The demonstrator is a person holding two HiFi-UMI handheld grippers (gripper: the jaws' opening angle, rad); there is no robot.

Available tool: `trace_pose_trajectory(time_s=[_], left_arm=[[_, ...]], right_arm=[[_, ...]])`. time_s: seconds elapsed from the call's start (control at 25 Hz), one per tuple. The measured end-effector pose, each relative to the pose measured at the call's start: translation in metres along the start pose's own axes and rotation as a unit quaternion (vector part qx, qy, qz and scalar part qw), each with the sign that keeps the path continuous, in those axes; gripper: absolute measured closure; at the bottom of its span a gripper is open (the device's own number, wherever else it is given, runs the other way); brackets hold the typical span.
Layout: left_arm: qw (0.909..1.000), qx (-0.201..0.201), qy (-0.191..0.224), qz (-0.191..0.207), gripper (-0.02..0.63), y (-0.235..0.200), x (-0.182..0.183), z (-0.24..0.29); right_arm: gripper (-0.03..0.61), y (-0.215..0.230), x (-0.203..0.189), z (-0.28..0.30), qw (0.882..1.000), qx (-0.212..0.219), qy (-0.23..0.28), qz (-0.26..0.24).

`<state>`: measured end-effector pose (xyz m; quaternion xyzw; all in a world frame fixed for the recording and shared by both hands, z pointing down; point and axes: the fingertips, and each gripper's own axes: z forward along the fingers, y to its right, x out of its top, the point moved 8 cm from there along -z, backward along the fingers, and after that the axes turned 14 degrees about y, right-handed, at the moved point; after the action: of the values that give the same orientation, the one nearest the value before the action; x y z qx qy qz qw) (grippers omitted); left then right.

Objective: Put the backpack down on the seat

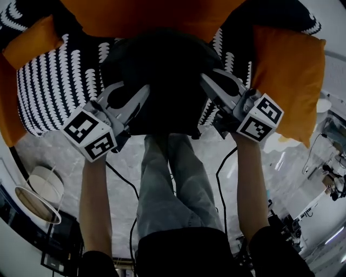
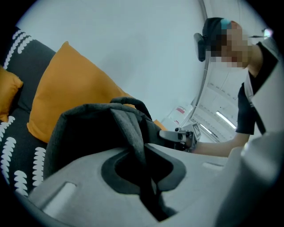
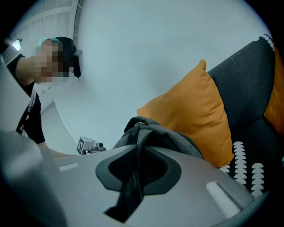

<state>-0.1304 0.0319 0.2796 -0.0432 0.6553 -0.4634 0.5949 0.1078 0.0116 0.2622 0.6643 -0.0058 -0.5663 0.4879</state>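
The dark grey backpack (image 1: 162, 81) hangs between my two grippers, over the sofa seat (image 1: 54, 92) with its black-and-white pattern. My left gripper (image 1: 141, 93) is shut on a fold of the backpack's fabric (image 2: 133, 133) at its left side. My right gripper (image 1: 208, 81) is shut on a strap or fold (image 3: 140, 155) at its right side. In each gripper view the fabric runs down through the closed jaws. The left gripper view shows the right gripper (image 2: 182, 135) beyond the bag. I cannot tell whether the bag's bottom touches the seat.
Orange cushions lie on the sofa at the right (image 1: 286, 81), at the left (image 1: 27, 46) and along the back (image 1: 151, 16). The person's legs (image 1: 167, 184) stand close to the sofa's front. Black cables (image 1: 221, 178) run over the pale floor. A round white object (image 1: 40, 195) sits at the lower left.
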Motion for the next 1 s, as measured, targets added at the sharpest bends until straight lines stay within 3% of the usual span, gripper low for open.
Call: trace_pose_trajectory(time_s=[0.24,0.52,0.68,0.84,1.0], left_arm=[[1.0000,0.004,-0.008,0.004,0.589,-0.033,-0.015,0.024],[0.9984,0.030,-0.041,0.026,0.589,-0.070,-0.029,0.058],[0.9972,0.041,-0.062,0.008,0.589,-0.091,-0.048,0.084],[0.9960,0.049,-0.074,-0.002,0.589,-0.098,-0.055,0.102],[0.9909,0.109,-0.076,-0.022,0.573,-0.114,-0.059,0.101]], right_arm=[[0.538,0.040,-0.010,0.010,0.999,0.000,-0.018,-0.030],[0.538,0.083,-0.024,0.021,0.998,-0.053,-0.018,-0.031],[0.538,0.119,-0.040,0.021,0.996,-0.083,-0.029,-0.029],[0.537,0.141,-0.041,0.016,0.995,-0.078,-0.039,-0.052],[0.535,0.146,-0.053,0.022,0.994,-0.065,-0.043,-0.081]])
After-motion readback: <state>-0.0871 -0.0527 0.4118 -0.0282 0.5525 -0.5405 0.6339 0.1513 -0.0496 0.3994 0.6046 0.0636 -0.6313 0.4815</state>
